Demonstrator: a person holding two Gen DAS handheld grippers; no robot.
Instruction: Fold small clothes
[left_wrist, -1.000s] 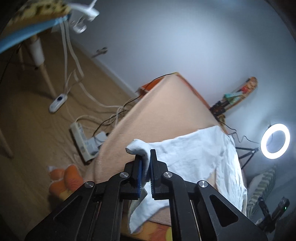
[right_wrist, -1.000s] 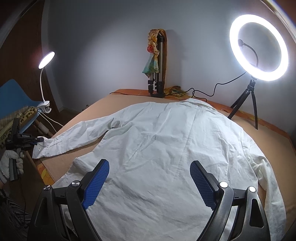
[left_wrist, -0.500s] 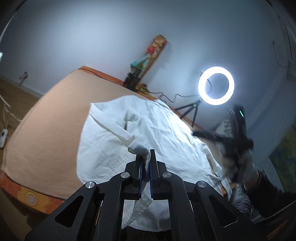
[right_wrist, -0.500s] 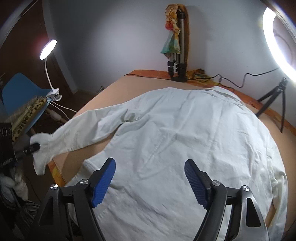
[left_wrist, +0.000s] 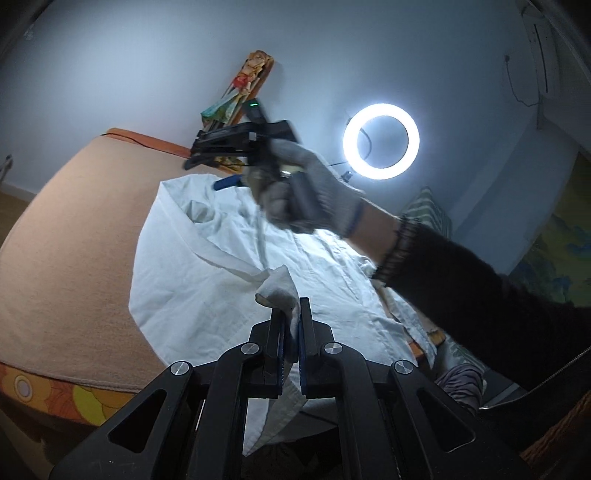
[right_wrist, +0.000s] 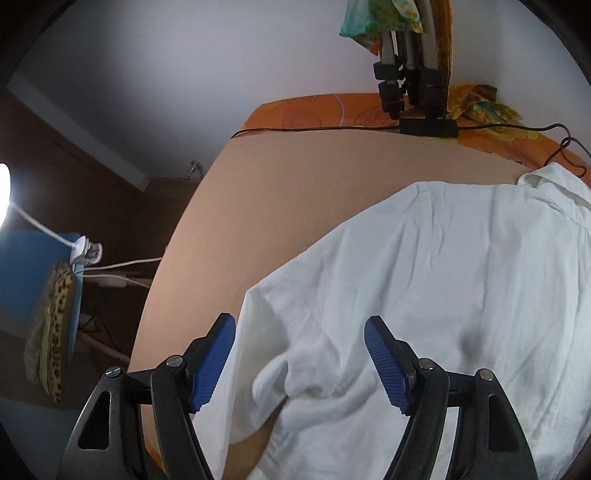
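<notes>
Swung across from the side, the sleeve cuff (left_wrist: 279, 291) (white) sits pinched in the left gripper (left_wrist: 290, 334); the right gripper (right_wrist: 299, 356) hovers open above the shirt (right_wrist: 424, 280).

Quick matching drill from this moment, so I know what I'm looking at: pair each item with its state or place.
Items:
1. left tool
2. right tool
3. ring light
4. white shirt

States:
A. lit, standing by the wall
B. spread out on the tan cover
C. shut on the shirt cuff
D. open above a shirt fold, gripping nothing

Pairs: 1-C, 2-D, 3-A, 4-B
</notes>
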